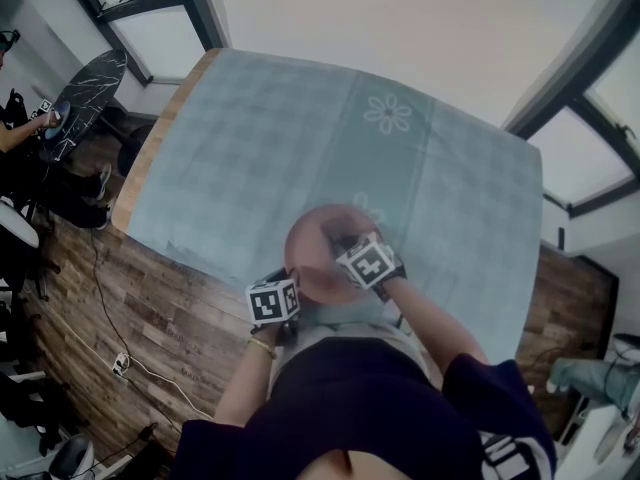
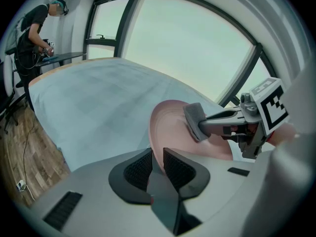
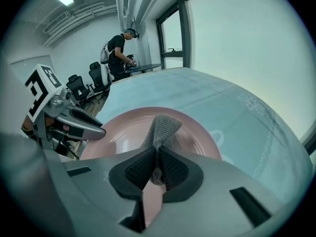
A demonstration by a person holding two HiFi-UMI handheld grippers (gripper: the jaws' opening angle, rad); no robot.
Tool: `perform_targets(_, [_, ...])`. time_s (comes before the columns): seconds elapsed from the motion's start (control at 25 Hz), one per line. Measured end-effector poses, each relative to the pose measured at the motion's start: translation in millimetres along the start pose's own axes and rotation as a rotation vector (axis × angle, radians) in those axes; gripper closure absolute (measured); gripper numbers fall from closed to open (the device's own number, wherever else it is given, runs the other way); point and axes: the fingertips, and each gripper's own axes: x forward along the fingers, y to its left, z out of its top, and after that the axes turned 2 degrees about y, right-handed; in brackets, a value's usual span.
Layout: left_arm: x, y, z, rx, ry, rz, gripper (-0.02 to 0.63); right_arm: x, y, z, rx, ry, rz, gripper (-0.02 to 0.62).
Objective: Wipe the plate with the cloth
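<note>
Two large surfaces fill the head view: the worktop (image 1: 250, 143), under a pale blue-green cover printed with a flower (image 1: 388, 114), and the plank floor (image 1: 170, 318) around its near corner. Windows (image 2: 187, 38) run behind the worktop's far edge. Far beyond the jaws, a person (image 3: 118, 51) stands at a dark table (image 1: 85, 93), with chairs (image 3: 79, 85) nearby, all well apart from the work.

The pink plate (image 2: 173, 127) is off the worktop, over its near edge and close to the holder's body. It stands tilted up from the left gripper (image 2: 157, 169), whose jaws are clamped on its lower rim, with the rim wedged in the narrow slot between the ribbed pads. Its face is turned to the right gripper (image 3: 157, 169), which reaches across in front of it from the right.

The right jaws are pressed together on a folded grey cloth (image 3: 163, 127). The cloth's free end sticks out past the jaw tips and lies against the plate's face, near its middle. In the right gripper view the left gripper shows just left of the jaws, at the plate's edge.
</note>
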Motion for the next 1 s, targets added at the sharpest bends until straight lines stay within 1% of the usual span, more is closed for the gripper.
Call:
perform_targets(0.16, [-0.5,0.1,0.6,0.002,0.0,0.003,0.528,3.4,-19.0,2.7,-0.015,0.019,-0.054,0.563])
perform_targets(0.44, [-0.4,-0.8,-0.1,-0.002,0.004,0.006,0.528,11.9,-30.7,-3.5,-0.023,0.07,-0.088,0.563])
perform_targets(0.56, [-0.3,-0.9,0.0,-0.002,0.005,0.009,0.528,15.2,-27.1,-4.9,-0.031,0.077,-0.08,0.563])
perform_targets(0.84, [-0.3,0.3,-0.6,-0.005,0.004,0.006,0.528,17.2,-22.0,-10.7,-0.016,0.096,-0.069,0.563])
perform_targets(1.0, [0.4,0.9,-0.1,-0.007,0.002,0.005,0.528,17.6,-17.0,-14.2,-0.006,0.109,-0.049,0.563])
